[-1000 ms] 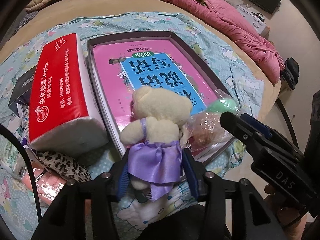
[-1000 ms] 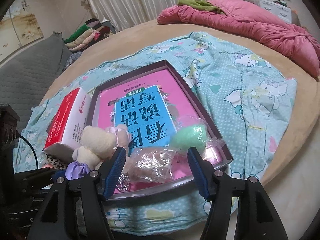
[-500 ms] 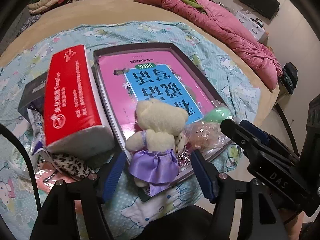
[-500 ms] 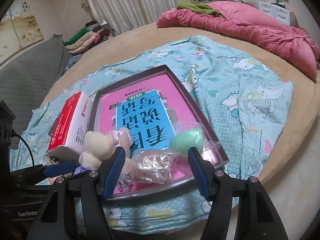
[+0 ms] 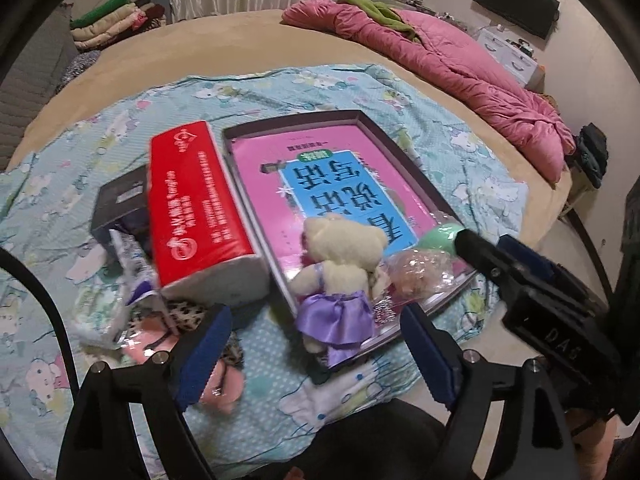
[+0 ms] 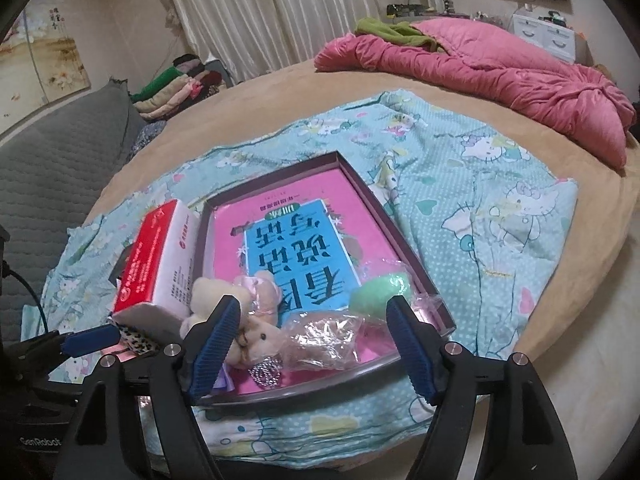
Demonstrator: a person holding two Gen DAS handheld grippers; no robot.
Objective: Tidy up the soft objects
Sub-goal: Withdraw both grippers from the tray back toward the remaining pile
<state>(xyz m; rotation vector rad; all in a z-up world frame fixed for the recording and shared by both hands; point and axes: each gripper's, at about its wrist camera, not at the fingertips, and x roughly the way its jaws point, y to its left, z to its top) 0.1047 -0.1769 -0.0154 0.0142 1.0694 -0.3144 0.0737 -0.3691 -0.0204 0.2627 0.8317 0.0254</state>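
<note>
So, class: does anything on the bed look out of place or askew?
Yes. The bear in the purple dress lies across the tray's near rim, legs hanging outside rather than fully inside. Both claws, left and right, are open and empty.

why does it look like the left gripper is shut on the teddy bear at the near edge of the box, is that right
Not quite. In the left wrist view the left gripper is open, its fingers apart on either side of the teddy bear, not touching it. The bear does lie at the near edge of the box.
</note>
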